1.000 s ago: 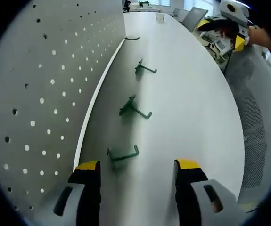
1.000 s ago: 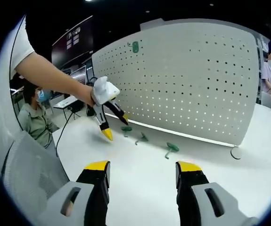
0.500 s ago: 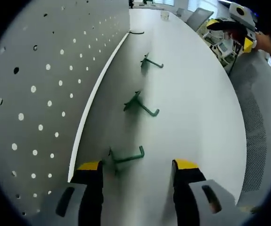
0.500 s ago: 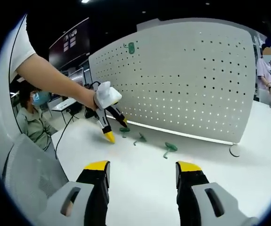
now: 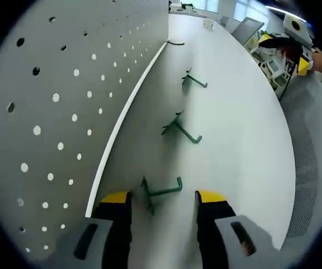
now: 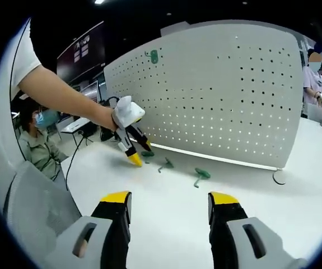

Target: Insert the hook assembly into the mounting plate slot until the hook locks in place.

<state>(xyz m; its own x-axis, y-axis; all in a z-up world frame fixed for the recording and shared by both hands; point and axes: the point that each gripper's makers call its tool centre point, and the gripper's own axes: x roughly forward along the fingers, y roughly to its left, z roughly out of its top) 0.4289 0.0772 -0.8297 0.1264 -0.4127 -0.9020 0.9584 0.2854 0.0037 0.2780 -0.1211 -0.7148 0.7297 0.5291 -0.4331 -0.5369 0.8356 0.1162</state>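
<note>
In the left gripper view we see our left gripper (image 5: 162, 202) low over the white table (image 5: 245, 145). Its two yellow-tipped jaws are apart and hold nothing. The nearest green hook (image 5: 162, 192) lies flat on the table, just past the jaw tips and in line with the gap between them. We cannot tell if a jaw touches it. A bit farther along lies a second green hook (image 5: 180, 128), and past that a third green hook (image 5: 192, 81). All three sit in a row near the bottom edge of the white board with holes (image 5: 65, 101), which stands up along the left side. Far off at the top right we see our right gripper (image 5: 288, 42).

In the right gripper view our right gripper (image 6: 166, 202) is open too, with nothing between its jaws, well apart from the hooks. Farther on, our left gripper (image 6: 138, 156) points down at the nearest hook (image 6: 147, 153) by the foot of the board (image 6: 222, 95). One more green hook (image 6: 153, 56) hangs high on the board. A person (image 6: 37, 140) sits at the far left.
</note>
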